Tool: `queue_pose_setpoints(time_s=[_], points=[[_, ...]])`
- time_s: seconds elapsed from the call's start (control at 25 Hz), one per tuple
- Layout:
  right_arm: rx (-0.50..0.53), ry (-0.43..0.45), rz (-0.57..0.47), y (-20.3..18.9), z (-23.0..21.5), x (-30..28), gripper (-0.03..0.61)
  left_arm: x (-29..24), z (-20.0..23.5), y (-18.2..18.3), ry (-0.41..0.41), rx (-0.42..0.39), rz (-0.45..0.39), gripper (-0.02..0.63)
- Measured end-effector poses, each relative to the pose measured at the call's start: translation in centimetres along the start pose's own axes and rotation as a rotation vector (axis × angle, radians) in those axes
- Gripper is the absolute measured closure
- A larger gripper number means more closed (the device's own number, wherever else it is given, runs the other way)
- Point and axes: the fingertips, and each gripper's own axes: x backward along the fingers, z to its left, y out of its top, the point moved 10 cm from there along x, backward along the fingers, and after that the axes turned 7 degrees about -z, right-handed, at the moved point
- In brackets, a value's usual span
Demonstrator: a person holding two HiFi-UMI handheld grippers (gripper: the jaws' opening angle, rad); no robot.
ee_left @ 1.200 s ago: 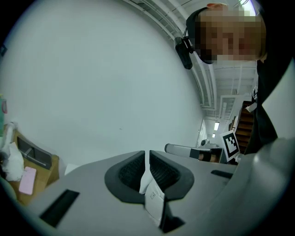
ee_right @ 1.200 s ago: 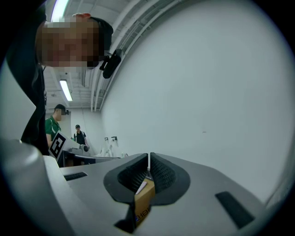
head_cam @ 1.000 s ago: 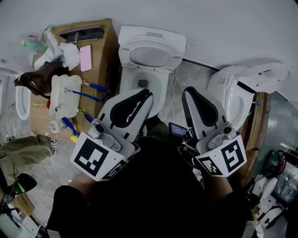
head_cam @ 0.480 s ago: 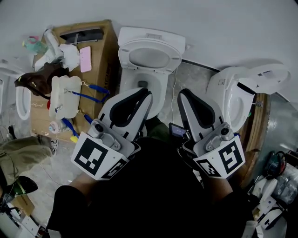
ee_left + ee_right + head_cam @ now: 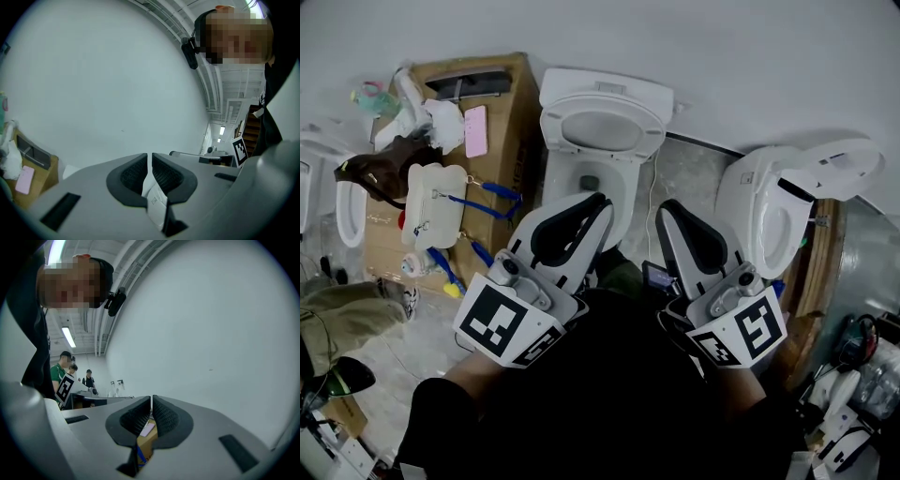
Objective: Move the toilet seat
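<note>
1. holding nothing, your left gripper (image 5: 598, 204) and right gripper (image 5: 668, 210) both have their jaws pressed together, hovering on your side of the toilet bowl (image 5: 572, 173).
2. the toilet seat (image 5: 652, 122) is a white ring at the far end of that bowl. it looks tipped up toward the tank, though i can't be sure from above.
3. expect stiff, smooth, slippery plastic. it is probably light and hinged at the bowl's back, so it should swing rather than lift free.
4. take its front rim, farthest from the hinge, and guide it so it can't slam.
</note>
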Motion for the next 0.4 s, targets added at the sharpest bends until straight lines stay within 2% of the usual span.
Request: queue_pose_setpoints(time_s=[0.4], points=[[-0.004,0.003,0.001,-0.03,-0.76,-0.05,0.538,-0.98,0.0,-0.31,-0.002,0.0,0.011,0.572]])
